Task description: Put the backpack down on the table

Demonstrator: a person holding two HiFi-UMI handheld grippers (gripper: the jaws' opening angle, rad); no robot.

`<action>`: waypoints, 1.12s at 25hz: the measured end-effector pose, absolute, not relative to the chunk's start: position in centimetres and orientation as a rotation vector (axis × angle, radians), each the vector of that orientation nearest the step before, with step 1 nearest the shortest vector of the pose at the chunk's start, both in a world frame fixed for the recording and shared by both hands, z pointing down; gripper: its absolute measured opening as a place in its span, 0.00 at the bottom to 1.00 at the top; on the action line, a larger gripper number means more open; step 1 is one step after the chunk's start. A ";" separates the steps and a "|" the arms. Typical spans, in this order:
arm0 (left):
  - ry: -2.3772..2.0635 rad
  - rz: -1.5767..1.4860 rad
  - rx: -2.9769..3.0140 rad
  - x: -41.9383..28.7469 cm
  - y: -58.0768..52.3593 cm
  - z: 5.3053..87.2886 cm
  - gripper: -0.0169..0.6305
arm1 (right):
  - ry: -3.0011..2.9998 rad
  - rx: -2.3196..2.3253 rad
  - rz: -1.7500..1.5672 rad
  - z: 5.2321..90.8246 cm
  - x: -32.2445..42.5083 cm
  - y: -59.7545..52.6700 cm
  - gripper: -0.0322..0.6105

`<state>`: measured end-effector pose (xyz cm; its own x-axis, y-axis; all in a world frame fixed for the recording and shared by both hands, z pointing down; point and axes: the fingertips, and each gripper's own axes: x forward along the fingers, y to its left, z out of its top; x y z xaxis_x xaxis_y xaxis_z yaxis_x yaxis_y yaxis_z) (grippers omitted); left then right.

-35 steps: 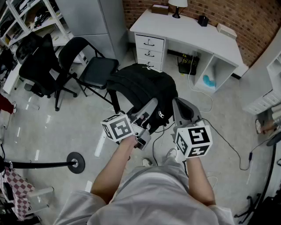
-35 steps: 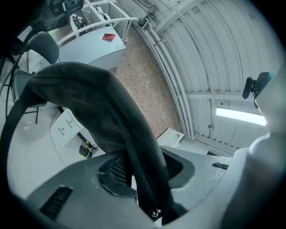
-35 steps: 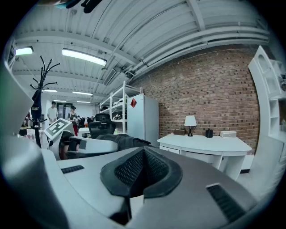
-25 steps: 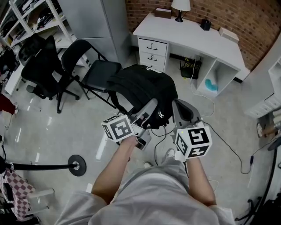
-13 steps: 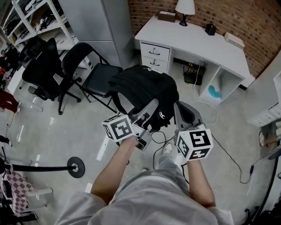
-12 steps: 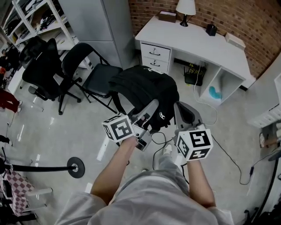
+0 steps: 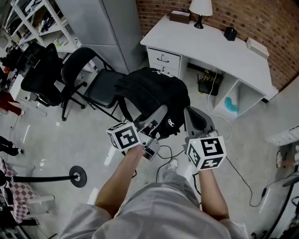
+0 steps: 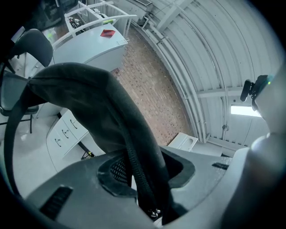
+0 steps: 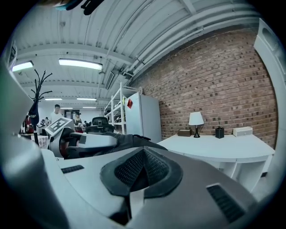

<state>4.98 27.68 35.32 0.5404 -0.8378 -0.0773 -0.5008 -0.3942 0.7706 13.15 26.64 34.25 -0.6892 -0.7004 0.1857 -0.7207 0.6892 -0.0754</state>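
A black backpack [image 7: 154, 93] hangs in the air in front of me, above the floor. In the left gripper view its dark strap [image 8: 134, 147] runs down between the pads. My left gripper [image 7: 156, 122] is shut on that strap. At the bag's right edge, my right gripper [image 7: 189, 116] has its jaws together, with something dark pinched between the pads [image 9: 134, 167]. The right gripper view shows the backpack [image 9: 129, 139] just to the left, behind the left gripper [image 9: 89, 141]. The white table [image 7: 219, 46] stands ahead against a brick wall.
A lamp [image 7: 201, 9], a black cup [image 7: 229, 33] and small boxes sit on the table; drawers [image 7: 163, 60] are at its left end. A black folding chair [image 7: 100, 81] and an office chair [image 7: 39, 70] stand left. Cables [image 7: 233, 163] and a stanchion base [image 7: 77, 178] lie on the floor.
The floor and furniture have slid through the head view as I walk toward the table. Both grippers and the backpack keep the same places relative to me.
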 end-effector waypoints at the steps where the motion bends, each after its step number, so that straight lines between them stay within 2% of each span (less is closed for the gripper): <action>1: -1.080 -0.609 2.062 5.4 26.8 35.3 0.24 | -2.759 1.157 0.220 34.3 13.5 25.8 0.05; 12: -1.119 -0.645 2.007 8.2 20.5 35.4 0.24 | -2.795 1.102 0.256 34.6 16.6 19.1 0.05; 28: -1.116 -0.615 2.026 7.0 14.9 36.2 0.24 | -2.798 1.103 0.252 35.1 15.1 14.1 0.05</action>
<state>6.95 14.90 36.18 0.5086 -0.8589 -0.0599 -0.5094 -0.3563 0.7833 15.11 14.07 35.10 -0.7262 -0.6647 0.1753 -0.6854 0.7199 -0.1093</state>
